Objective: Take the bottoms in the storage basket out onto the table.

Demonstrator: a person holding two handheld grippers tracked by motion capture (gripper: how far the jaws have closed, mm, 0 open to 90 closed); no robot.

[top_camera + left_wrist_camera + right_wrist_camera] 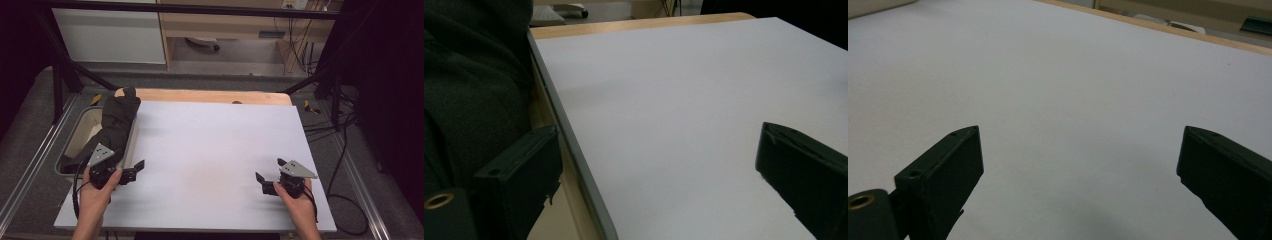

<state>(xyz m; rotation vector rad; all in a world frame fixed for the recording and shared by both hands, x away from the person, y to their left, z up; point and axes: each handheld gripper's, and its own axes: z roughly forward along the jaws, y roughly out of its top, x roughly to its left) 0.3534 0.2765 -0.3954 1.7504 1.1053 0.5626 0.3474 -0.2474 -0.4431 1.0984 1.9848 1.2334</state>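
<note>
Two hand-held black two-jaw grippers rest at the near edge of a flat white rectangular board point(210, 150) laid over a light wooden table point(200, 95). Left gripper point(138, 168), held in the person's left hand point(97, 192) at the board's near left corner: jaws spread wide, nothing between them; in the left gripper view its one jaw stands over the board's left edge and the other over the white surface. Right gripper point(269, 176), held in the right hand point(297, 200) near the board's right edge: jaws likewise spread wide and empty, above bare white board. Just beyond the left gripper, a dark crumpled cloth garment point(116, 125) lies draped over the right rim of a grey rectangular plastic bin point(75, 135) beside the board, its upper end touching the board's far left corner. Neither gripper touches the garment.
</note>
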